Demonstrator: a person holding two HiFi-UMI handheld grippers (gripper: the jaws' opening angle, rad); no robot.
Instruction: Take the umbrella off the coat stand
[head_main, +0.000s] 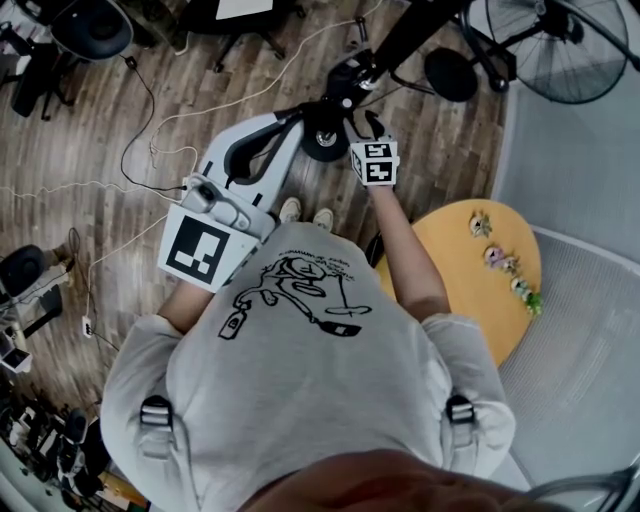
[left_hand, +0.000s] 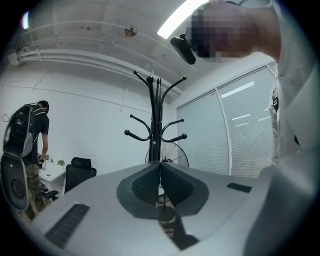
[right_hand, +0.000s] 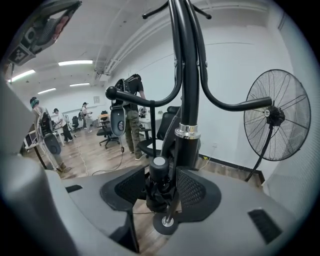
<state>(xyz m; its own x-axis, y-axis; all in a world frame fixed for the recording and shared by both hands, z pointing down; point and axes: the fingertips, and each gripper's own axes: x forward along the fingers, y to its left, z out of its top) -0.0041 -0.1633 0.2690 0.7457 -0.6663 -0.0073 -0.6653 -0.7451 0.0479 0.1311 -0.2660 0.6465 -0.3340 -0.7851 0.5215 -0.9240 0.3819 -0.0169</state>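
Hanging umbrella (right_hand: 158, 172): folded, between spread jaws of right tool (right_hand: 164, 192), beside stand (right_hand: 189, 90) pole.
Left tool (left_hand: 160, 182): jaws together, empty, facing stand.

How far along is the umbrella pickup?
Done: nothing yet; the umbrella is still at the coat stand, beside its pole. In hand: the right gripper is open with the umbrella between its jaws, not clamped. The left gripper is shut and empty, away from the stand. Left: close, then lift it clear.
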